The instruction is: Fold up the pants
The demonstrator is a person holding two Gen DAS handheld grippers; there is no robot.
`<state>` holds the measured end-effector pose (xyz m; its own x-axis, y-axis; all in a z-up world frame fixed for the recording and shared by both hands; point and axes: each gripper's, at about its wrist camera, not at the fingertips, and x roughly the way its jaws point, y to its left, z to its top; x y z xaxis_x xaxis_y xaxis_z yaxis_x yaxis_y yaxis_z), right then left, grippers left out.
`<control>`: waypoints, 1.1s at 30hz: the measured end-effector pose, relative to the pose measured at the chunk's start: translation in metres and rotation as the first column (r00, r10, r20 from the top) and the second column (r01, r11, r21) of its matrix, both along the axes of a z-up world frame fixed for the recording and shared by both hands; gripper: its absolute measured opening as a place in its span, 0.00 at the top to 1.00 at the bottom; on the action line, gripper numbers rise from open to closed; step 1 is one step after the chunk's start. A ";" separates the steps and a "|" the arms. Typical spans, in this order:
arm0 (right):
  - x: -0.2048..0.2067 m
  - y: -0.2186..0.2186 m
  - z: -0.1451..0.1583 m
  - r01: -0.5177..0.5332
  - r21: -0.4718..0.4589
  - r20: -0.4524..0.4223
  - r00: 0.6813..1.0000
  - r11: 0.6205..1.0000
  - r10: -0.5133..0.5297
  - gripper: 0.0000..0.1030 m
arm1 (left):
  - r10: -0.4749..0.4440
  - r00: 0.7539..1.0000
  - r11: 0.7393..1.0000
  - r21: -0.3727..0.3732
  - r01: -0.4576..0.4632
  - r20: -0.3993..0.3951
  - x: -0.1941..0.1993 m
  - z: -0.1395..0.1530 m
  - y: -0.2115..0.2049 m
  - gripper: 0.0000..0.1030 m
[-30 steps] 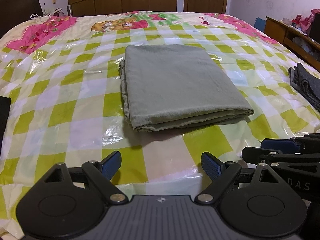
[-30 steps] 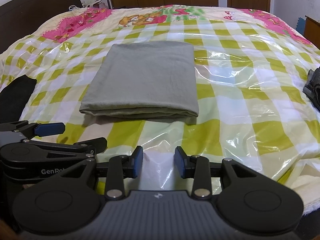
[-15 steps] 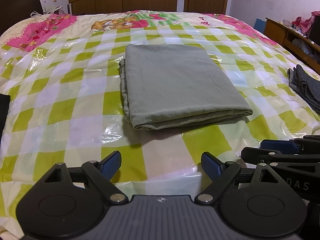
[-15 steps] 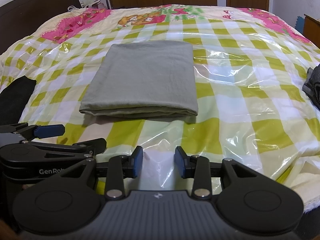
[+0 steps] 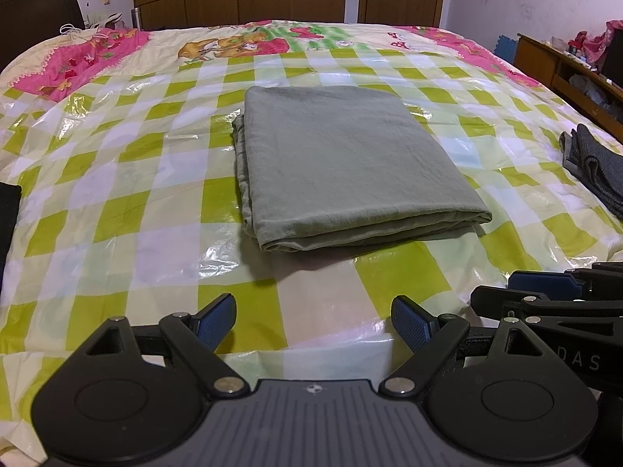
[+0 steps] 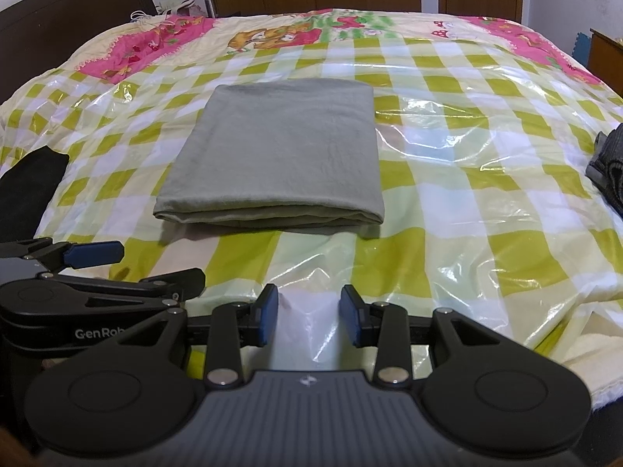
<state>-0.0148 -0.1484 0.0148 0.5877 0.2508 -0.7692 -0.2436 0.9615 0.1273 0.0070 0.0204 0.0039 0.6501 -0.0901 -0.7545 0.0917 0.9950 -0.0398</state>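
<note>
Grey-green pants (image 5: 342,163) lie folded — both hand-held grippers, left (image 5: 313,325) and right (image 6: 308,319), hover level, jaws apart, empty.

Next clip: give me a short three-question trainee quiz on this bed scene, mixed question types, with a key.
1. True or false: the left hand-held gripper grips the green pants.
2. Multiple choice: the green pants lie (A) spread flat at full length, (B) folded into a rectangle, (C) hanging off the bed.
3. Fill in: on the bed's right edge lies a dark ___ folded garment.

Key: 1 false, both hand-held grippers are open and hold nothing, right hand-held gripper included; 2 B; 3 grey.
</note>
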 end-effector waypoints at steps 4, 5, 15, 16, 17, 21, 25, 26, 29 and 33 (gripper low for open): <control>0.000 0.000 0.000 0.001 -0.001 0.000 1.000 1.000 -0.001 0.65 | 0.000 1.000 1.000 0.001 0.000 0.000 0.000 0.000 0.000 0.06; 0.000 0.000 0.000 0.001 -0.001 0.000 1.000 1.000 -0.001 0.65 | 0.000 1.000 1.000 0.001 0.000 0.001 0.000 0.000 0.000 0.06; -0.001 0.000 0.000 0.001 -0.003 0.000 1.000 1.000 -0.001 0.65 | 0.000 1.000 1.000 0.010 0.000 0.003 -0.001 0.000 -0.002 0.06; -0.001 0.000 0.000 0.001 -0.003 -0.001 1.000 1.000 -0.001 0.65 | 0.000 1.000 1.000 0.010 0.000 0.003 -0.001 0.000 -0.002 0.06; -0.001 0.000 0.000 0.001 -0.003 -0.001 1.000 1.000 -0.001 0.65 | 0.000 1.000 1.000 0.010 0.000 0.003 -0.001 0.000 -0.002 0.06; -0.001 0.000 0.000 0.002 -0.005 -0.001 1.000 1.000 -0.002 0.65 | 0.000 1.000 1.000 0.011 0.000 0.003 -0.001 0.000 -0.002 0.06; -0.001 0.000 0.000 0.002 -0.005 -0.001 1.000 1.000 -0.002 0.65 | 0.000 1.000 1.000 0.011 0.000 0.003 -0.001 0.000 -0.002 0.06; -0.001 0.000 0.000 0.002 -0.006 -0.001 1.000 1.000 -0.002 0.65 | 0.000 1.000 1.000 0.012 0.000 0.003 -0.001 0.000 -0.002 0.06; -0.002 0.000 0.000 0.002 -0.006 -0.001 1.000 1.000 -0.002 0.65 | 0.000 1.000 1.000 0.013 -0.001 0.003 -0.001 0.000 -0.003 0.06; -0.002 0.000 -0.001 0.003 -0.007 -0.001 1.000 1.000 -0.003 0.65 | -0.001 1.000 1.000 0.019 0.001 0.004 -0.001 0.000 -0.002 0.06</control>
<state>-0.0169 -0.1486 0.0142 0.5876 0.2435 -0.7716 -0.2409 0.9630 0.1205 0.0057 0.0182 0.0043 0.6528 -0.0763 -0.7536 0.0924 0.9955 -0.0207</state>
